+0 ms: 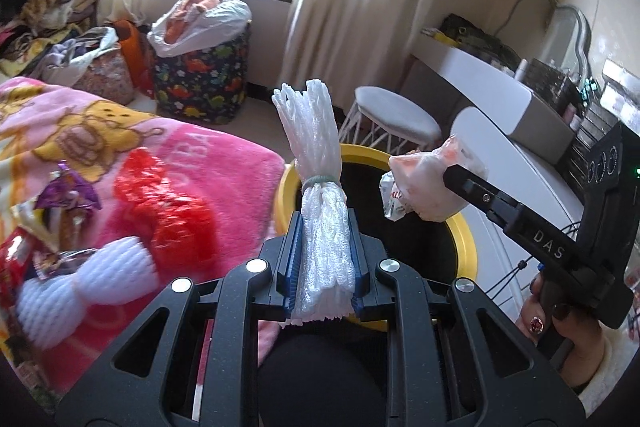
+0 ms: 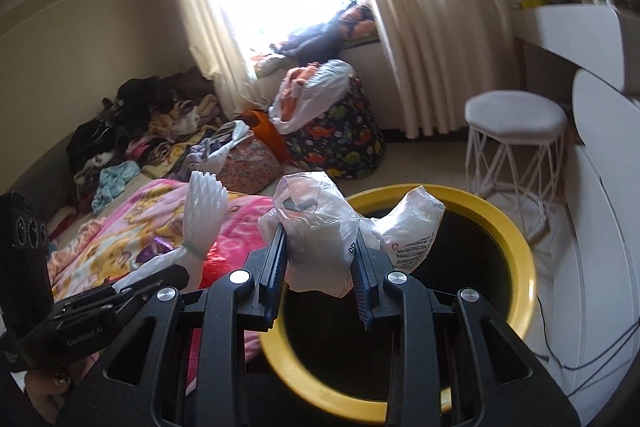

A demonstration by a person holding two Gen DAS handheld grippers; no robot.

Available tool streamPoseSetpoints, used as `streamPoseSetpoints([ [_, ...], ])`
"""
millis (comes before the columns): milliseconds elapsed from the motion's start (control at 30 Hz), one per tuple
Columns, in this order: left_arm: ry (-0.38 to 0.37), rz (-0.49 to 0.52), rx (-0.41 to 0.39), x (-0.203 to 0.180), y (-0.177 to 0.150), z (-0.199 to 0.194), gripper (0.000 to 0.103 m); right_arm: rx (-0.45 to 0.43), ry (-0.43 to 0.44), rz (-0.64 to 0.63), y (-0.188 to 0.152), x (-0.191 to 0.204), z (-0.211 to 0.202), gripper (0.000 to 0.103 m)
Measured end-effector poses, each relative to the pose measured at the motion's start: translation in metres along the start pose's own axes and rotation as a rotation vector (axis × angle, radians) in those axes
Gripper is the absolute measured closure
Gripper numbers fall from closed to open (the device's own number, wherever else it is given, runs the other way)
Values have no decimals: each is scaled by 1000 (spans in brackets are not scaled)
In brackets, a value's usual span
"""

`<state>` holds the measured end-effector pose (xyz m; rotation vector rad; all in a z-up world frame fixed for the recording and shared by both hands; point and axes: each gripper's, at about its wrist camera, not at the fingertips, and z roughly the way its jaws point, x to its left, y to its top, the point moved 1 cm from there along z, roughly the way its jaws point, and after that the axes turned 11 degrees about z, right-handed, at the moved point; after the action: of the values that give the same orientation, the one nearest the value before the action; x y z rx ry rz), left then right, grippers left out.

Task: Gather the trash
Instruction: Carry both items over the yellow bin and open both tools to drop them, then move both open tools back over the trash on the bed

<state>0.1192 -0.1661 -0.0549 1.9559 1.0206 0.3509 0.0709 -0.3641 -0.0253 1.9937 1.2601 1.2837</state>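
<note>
Fingers (image 1: 298, 259) of my left gripper (image 1: 322, 263) are squeezing nearly closed on a bundle of white foam netting (image 1: 320, 187), tied at the waist with a green band (image 1: 320, 181). Left wrist view: the bundle's long axis is running straight out along the fingers, frayed end pointing up and away toward the curtain, cut end tucked back between the fingers. It's hanging over the near-left rim of the yellow bin (image 1: 466, 247), which is sitting on the floor just beside the bed. My right gripper (image 1: 460, 179) is coming in from the right, clamping a crumpled plastic wrapper (image 1: 424, 179) above the bin opening. Progress, judging: both pieces are lifted and over the bin but not dropped yet. More trash is still lying on the pink blanket (image 1: 200, 167): a purple wrapper (image 1: 68, 191), a red wrapper (image 1: 12, 263), another white foam net (image 1: 80, 287).

Right wrist view: fingers (image 2: 362, 275) of the right gripper (image 2: 320, 279) are closing partway, wrapper (image 2: 320, 235) bulging up between them. No clear long axis, it's a wad; a printed flap is sticking out to the right over the bin (image 2: 520, 287). Inside of the bin is reading dark, can't tell what's already in there. Left gripper (image 2: 160, 281) is showing at lower left, foam bundle (image 2: 202, 211) tilting up and slightly right, above the blanket edge, near the rim. What's left, I'm guessing: release both, then go back for the blanket items.
</note>
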Motion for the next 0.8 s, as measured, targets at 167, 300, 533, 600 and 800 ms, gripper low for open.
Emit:
streamPoseSetpoints([
  [167,-43,16,32,-8,4,22,89,27,-34,62,2,-21,6,75],
  [300,-64,1,66,-12,4,41,89,34,-65,62,2,-28,8,74],
  [533,-38,-19,68,-10,-2,48,31,20,-106,47,1,-31,10,60],
  [600,-16,-34,45,-5,-2,42,18,12,-110,44,1,-32,10,51],
  [800,43,-55,-3,5,-3,20,11,3,-105,1,-2,-22,11,41],
])
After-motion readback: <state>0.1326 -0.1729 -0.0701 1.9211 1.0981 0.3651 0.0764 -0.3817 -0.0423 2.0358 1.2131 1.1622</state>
